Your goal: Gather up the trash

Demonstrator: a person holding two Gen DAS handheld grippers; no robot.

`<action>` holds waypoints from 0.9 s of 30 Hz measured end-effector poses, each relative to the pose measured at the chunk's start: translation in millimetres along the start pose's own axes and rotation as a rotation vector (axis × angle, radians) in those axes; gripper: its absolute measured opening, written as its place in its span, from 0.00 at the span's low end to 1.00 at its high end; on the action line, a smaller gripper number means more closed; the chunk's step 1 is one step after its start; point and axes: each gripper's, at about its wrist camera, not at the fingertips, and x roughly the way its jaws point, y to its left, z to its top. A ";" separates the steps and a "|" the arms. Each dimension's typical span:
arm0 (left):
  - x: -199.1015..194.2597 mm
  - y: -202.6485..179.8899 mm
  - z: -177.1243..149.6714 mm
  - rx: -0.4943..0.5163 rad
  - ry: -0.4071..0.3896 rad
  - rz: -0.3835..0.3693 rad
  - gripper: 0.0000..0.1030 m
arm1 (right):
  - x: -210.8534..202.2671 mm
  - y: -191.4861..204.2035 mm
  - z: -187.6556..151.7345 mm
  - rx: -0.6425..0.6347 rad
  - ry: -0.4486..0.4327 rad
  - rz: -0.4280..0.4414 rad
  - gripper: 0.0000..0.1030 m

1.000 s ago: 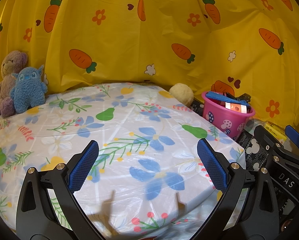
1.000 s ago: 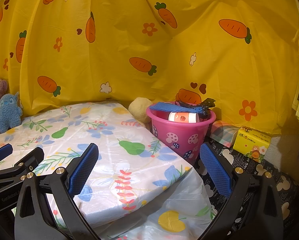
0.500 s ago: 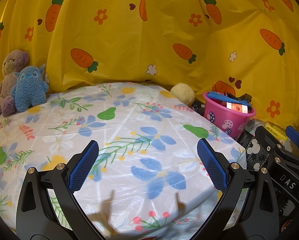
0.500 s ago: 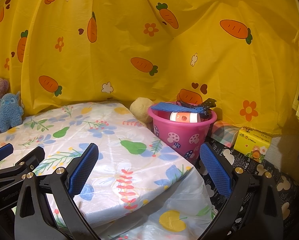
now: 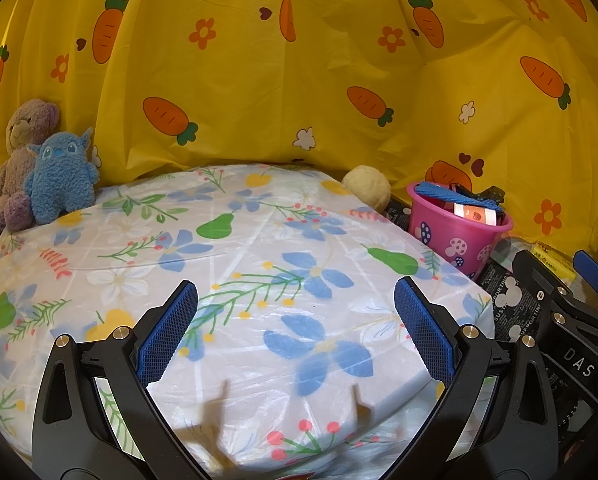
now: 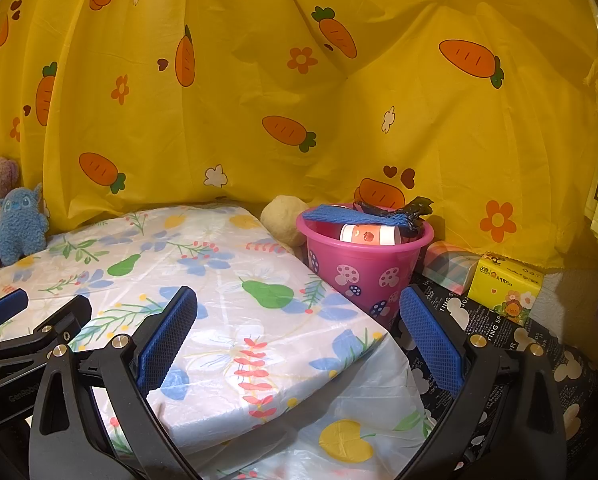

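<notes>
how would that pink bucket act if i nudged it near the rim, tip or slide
The pink bucket narrows toward its base and holds trash up at the rim, so a high nudge probably tips it. It looks like thin plastic, likely light. The raised pad's edge close on its left might block sliding that way.

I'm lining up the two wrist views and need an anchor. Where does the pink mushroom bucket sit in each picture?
Left wrist view: the pink bucket sits at the right, beyond the far right corner of the floral-covered table.
Right wrist view: the pink bucket sits just right of centre, beside the table's right edge.
Shared landmark: the cream ball, just left of the bucket against the yellow carrot curtain.
</notes>
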 end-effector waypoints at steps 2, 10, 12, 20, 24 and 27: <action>0.1 0.0 0.2 0.001 0.000 -0.001 0.94 | -0.1 0.4 0.0 0.001 0.000 0.000 0.95; -0.2 0.0 -0.2 0.002 0.001 -0.001 0.94 | -0.4 -0.4 -0.2 0.002 0.000 0.000 0.95; -0.1 -0.5 0.1 0.001 0.001 -0.001 0.94 | -0.1 0.3 -0.2 0.002 0.000 -0.001 0.95; -0.2 -0.7 0.1 0.001 0.000 -0.001 0.94 | -0.5 1.0 -0.5 0.003 -0.001 0.000 0.95; -0.3 -0.8 -0.2 0.003 0.000 -0.001 0.94 | -0.1 1.2 -0.8 0.003 0.000 -0.001 0.95; -0.1 -1.8 0.1 0.002 0.000 0.000 0.94 | -0.6 0.7 -0.6 0.004 -0.001 -0.001 0.95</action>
